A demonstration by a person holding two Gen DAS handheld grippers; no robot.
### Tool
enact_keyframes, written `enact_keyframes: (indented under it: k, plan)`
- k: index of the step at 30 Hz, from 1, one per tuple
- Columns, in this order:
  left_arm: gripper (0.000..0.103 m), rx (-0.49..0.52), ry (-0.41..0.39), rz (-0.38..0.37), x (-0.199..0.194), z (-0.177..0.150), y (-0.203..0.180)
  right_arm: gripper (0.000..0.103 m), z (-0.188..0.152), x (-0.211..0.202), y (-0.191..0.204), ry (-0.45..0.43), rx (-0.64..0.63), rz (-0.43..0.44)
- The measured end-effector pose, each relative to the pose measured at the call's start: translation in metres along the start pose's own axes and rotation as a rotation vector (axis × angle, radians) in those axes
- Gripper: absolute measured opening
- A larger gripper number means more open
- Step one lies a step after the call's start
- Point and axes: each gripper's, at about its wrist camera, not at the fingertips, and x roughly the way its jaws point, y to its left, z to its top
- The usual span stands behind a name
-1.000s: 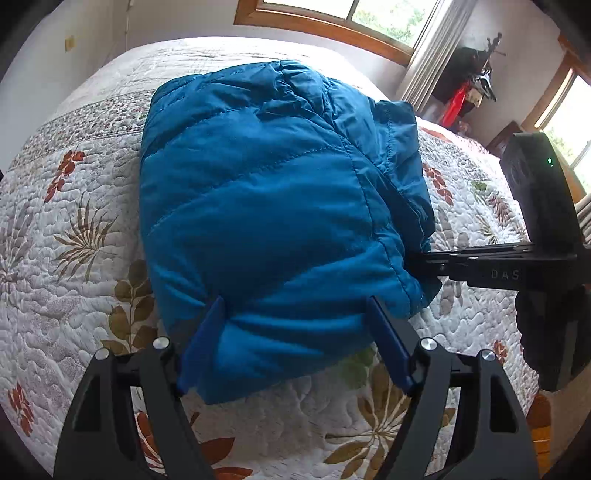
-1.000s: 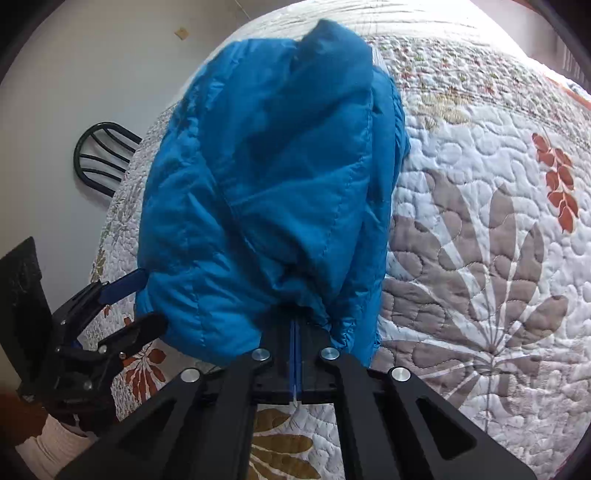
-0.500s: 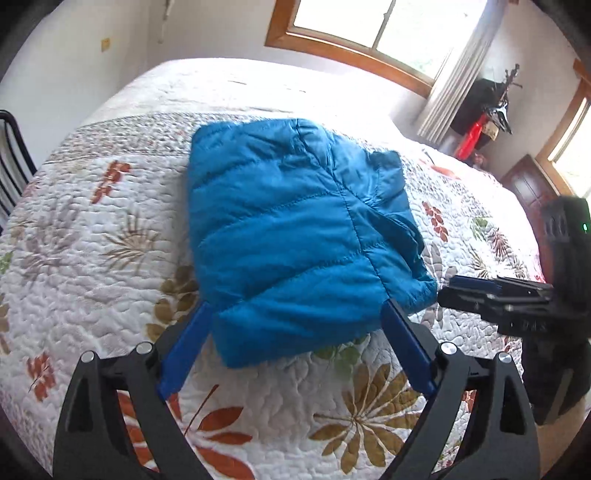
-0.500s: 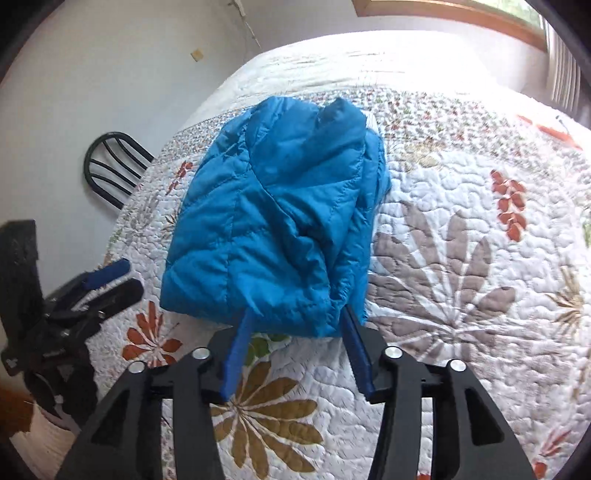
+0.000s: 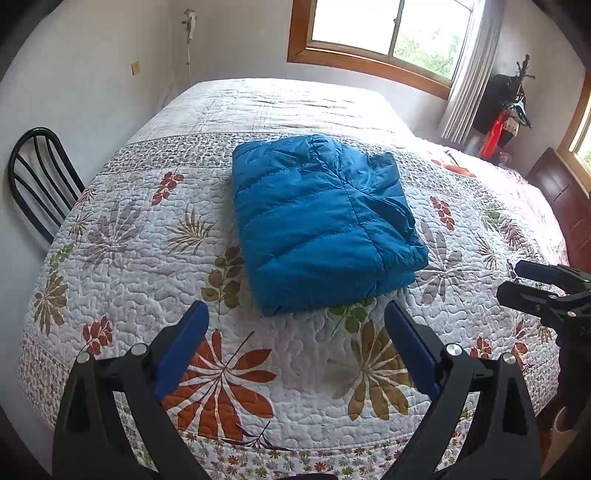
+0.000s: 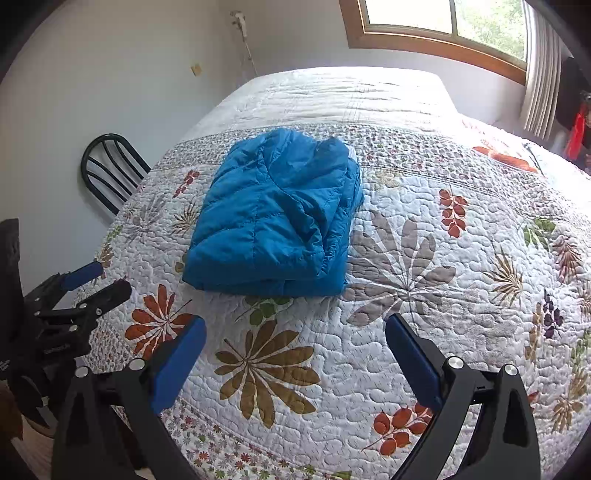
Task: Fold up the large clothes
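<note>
The blue puffer jacket [image 5: 325, 221] lay folded into a compact, roughly rectangular bundle near the middle of the bed [image 5: 122, 258], resting flat on the floral quilt [image 5: 288, 354] with its quilted seams running across the top layer. Nothing touched it.

The left hand-held gripper [image 5: 295, 321] hung over the near part of the quilt, short of the jacket's near edge, its blue fingers [image 5: 181, 347] spread wide and holding nothing. The right hand-held gripper [image 6: 293, 332] was likewise spread wide and empty, just short of the bundle's near edge. Each showed in the other's view off to the side — the right one at the bed's right edge [image 5: 543, 288], the left one at the left edge [image 6: 85, 284].

The quilt was white, stitched in pebble patterns, printed with orange, olive and grey leaves, and crossed by a band of small flowers beyond the jacket. A black metal chair [image 5: 37, 177] stood against the pale wall beside the bed. A wood-framed window [image 5: 376, 33] with a pale curtain [image 5: 469, 74] sat behind the bed's far end.
</note>
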Motion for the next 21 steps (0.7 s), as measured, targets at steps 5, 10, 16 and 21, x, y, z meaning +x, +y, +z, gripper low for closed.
enact_keyframes:
  k: [5, 10, 16, 21]
  plan:
    - [0.096, -0.025, -0.011, 0.036, -0.023, -0.008, 0.002, 0.098, -0.011, -0.021, 0.005, -0.014, 0.002, 0.005]
    - [0.096, -0.057, -0.03, 0.047, -0.046, -0.019, 0.005, 0.098, -0.023, -0.036, 0.011, -0.015, -0.002, -0.002]
    - [0.096, -0.084, -0.027, 0.043, -0.068, -0.032, 0.003, 0.099, -0.034, -0.05, 0.017, -0.02, -0.008, 0.003]
    - [0.096, -0.072, -0.025, 0.055, -0.08, -0.043, -0.005, 0.099, -0.041, -0.058, 0.022, -0.023, -0.017, 0.006]
